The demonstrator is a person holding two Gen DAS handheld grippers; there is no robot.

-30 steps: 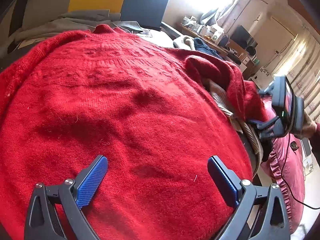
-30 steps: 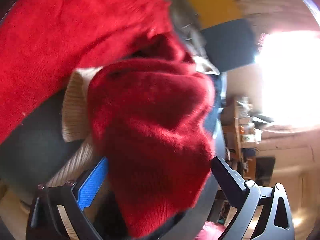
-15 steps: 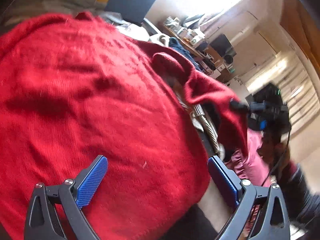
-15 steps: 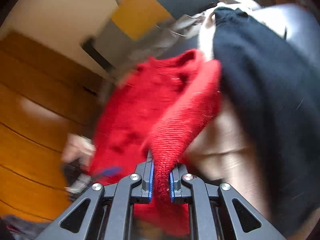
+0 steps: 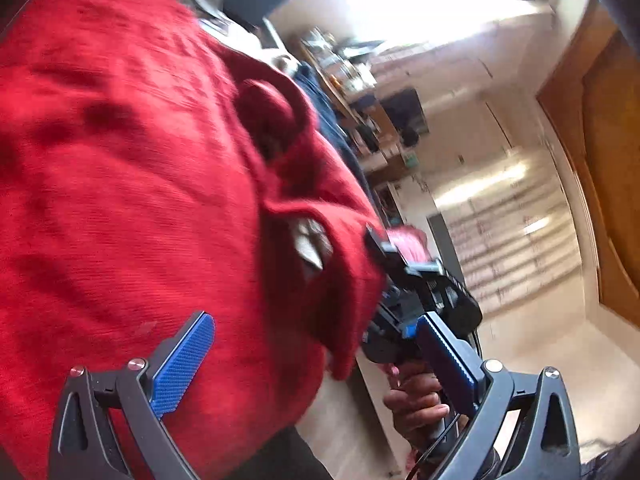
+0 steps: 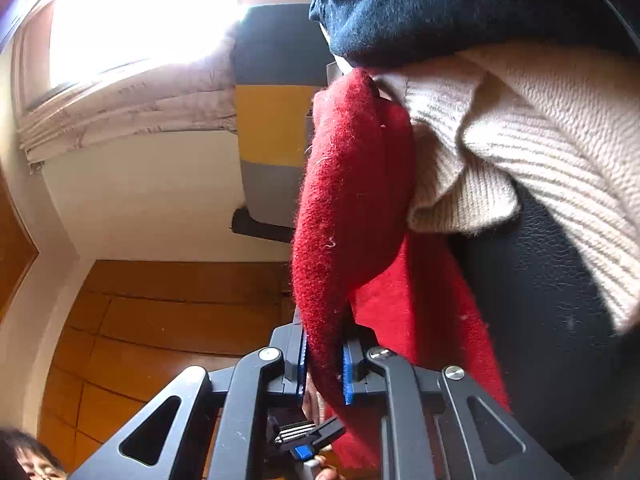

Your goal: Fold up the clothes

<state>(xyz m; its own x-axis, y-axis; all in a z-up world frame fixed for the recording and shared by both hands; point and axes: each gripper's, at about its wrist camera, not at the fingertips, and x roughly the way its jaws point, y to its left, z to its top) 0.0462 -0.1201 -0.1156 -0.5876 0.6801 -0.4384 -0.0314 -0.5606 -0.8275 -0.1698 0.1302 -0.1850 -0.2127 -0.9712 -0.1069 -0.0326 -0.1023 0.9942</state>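
A red knitted sweater fills the left of the left wrist view, spread over a dark surface. My left gripper hovers open over its lower right part, with its blue pads wide apart. My right gripper is shut on the sweater's sleeve, which rises taut from the pads. In the left wrist view the right gripper shows at the sweater's right edge, held by a hand.
A cream ribbed sweater and a navy garment lie on a black leather seat beside the sleeve. A yellow, grey and black chair back stands behind. Cluttered shelves and pale floor lie to the right.
My right gripper closed on the red sleeve and has pulled it out and turned. My left gripper has swung right across the sweater, staying open.
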